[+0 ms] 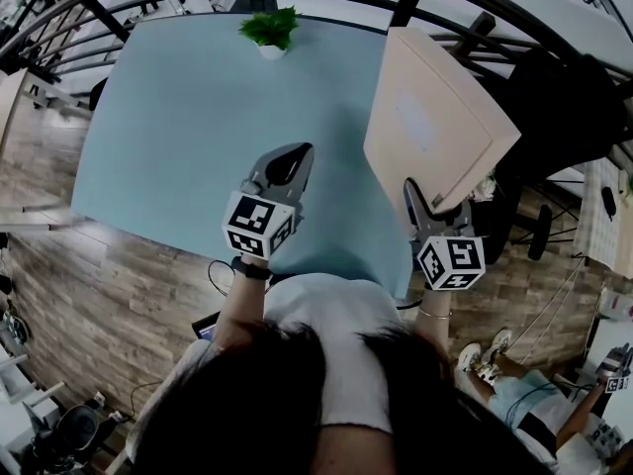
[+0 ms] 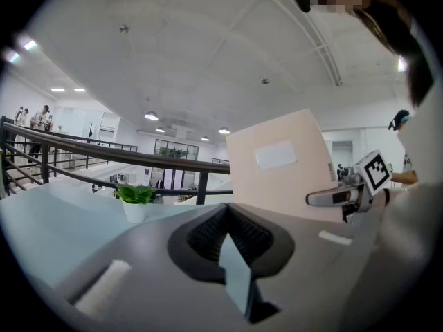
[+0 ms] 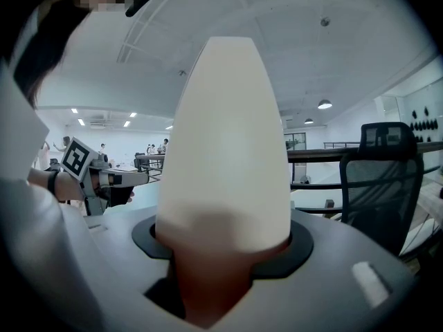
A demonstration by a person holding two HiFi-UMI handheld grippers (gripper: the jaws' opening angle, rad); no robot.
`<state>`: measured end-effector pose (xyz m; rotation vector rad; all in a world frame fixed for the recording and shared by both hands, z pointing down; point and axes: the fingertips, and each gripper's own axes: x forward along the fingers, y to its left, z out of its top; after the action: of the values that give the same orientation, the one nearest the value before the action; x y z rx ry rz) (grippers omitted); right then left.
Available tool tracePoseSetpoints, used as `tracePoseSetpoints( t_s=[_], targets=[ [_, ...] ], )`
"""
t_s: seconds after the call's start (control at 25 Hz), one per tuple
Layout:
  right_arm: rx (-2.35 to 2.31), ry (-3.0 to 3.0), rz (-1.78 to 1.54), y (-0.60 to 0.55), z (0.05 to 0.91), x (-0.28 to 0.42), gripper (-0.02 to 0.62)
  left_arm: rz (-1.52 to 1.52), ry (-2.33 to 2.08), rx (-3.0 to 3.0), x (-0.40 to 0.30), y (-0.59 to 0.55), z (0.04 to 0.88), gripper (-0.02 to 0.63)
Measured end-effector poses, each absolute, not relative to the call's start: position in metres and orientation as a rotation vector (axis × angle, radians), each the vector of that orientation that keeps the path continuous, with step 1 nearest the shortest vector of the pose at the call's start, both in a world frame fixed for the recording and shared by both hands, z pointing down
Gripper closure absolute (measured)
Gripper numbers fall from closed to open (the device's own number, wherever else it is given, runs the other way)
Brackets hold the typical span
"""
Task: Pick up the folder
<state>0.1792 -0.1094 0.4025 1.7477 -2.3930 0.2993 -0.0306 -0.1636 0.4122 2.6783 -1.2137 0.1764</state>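
Finding: my right hand-held gripper is clamped on the lower edge of the beige folder, jaws spread wide around its thickness; the right gripper view shows the folder rising straight out from between them. The folder stands tilted on end over the right edge of the pale blue desk, and I judge it lifted clear, though its bottom corner is hidden. My left hand-held gripper is clenched on nothing and hovers over the desk, apart from the folder. Step in hand: the pick-up looks essentially made. The next move calls only for a steady hold so the folder does not slip or swing. Markings: a pale rectangular label sits on the folder's face, with no writing I can read. A potted plant stands at the desk's far edge.
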Motion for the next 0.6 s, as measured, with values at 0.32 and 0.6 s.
tracePoseSetpoints(
  t_s=[0.32, 0.6],
  targets=[
    [1.733, -2.382, 0.305, -0.1066, 0.4076, 0.1793, 0.327, 0.175, -1.222, 2.672, -0.0313, -0.1616, 0.4127, 0.549],
    [1.735, -2.393, 0.316, -0.1096, 0.4059, 0.1829, 0.327, 0.176, -1.227, 2.667, -0.0315, -0.1622, 0.4124, 0.549]
  ],
)
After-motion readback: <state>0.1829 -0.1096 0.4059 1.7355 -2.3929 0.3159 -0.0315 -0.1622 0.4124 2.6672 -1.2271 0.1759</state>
